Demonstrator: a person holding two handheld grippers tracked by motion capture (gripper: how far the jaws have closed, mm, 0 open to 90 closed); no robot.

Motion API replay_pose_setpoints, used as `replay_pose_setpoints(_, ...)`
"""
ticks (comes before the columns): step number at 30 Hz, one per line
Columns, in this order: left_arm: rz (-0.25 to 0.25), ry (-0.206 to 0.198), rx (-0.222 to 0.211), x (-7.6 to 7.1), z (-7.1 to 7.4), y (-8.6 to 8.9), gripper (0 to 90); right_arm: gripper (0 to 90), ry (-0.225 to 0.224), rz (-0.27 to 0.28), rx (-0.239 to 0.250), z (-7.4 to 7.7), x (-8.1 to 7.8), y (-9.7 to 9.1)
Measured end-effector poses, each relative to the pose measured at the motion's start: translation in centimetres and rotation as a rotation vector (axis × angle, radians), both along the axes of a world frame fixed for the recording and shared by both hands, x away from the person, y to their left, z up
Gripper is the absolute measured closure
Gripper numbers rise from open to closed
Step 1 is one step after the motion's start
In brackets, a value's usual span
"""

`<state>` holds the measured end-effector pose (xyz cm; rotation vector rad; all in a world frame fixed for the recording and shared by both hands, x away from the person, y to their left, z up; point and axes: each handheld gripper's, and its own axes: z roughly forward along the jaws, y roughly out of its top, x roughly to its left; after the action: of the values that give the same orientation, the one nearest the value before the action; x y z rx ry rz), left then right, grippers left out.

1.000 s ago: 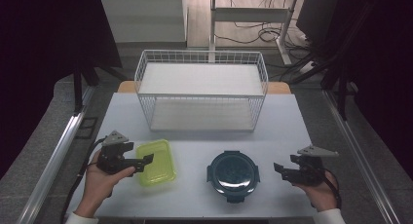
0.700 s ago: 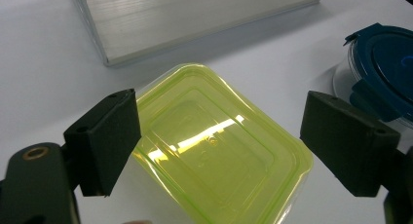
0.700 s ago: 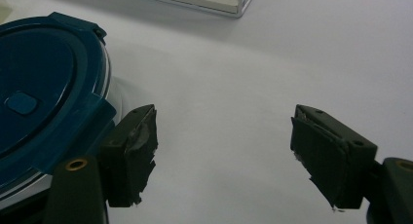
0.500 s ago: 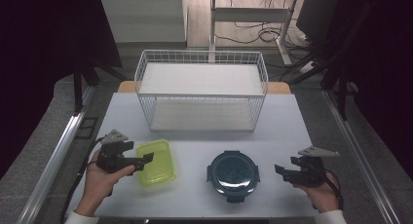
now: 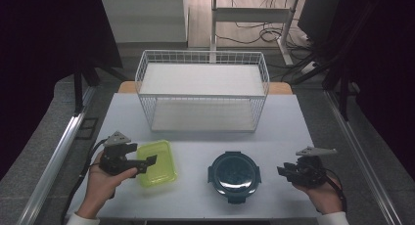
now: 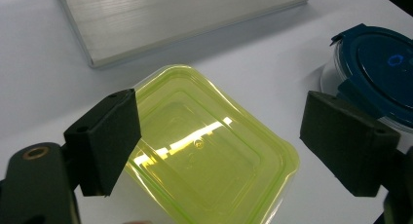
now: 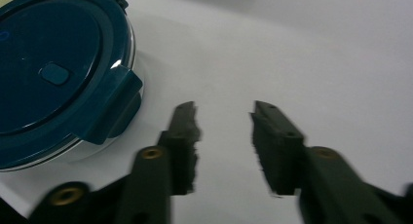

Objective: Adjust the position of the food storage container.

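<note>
On the pale grey table (image 5: 195, 132) stand three containers. Nearest the person's left hand is a translucent yellow-green rectangular plastic box with its lid on (image 5: 156, 162); through the lid in the left gripper view nothing can be made out inside (image 6: 204, 151). To its right sits a round clear container closed by a dark teal clip-on lid (image 5: 234, 176); in the right gripper view one of the lid's side clips (image 7: 113, 109) is folded down over the clear wall, and the contents are hidden by the lid. Behind both, toward the far edge, stands a white wire basket with a pale flat floor (image 5: 203, 90), and nothing lies in it.

The left gripper (image 5: 143, 163) hovers over the left edge of the yellow-green box, its jaws spread wide with the box below and between them; the pads do not press on it. The right gripper (image 5: 282, 171) is held just right of the round container, apart from it, pointing toward it. Its jaws have just been closing and now stand with a narrow gap between them, with only bare table in that gap, as the right gripper view (image 7: 221, 136) shows.
</note>
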<state>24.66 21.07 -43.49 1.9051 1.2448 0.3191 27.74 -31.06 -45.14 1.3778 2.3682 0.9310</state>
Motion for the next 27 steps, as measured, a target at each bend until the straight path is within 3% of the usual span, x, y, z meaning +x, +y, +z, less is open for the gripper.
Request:
replay_pose_setpoints(9, -0.011, 0.004, -0.001, -0.3, -0.1, -0.3, 14.4, 87.3, 0.041, 0.021, -0.026, 0.1, 0.5, 1.2)
replay_pose_setpoints(27, -0.05, 0.029, 0.025, -0.9, -0.8, -1.5, 14.4, 88.2, 0.128, 0.135, -0.108, -2.0, 1.4, 5.2)
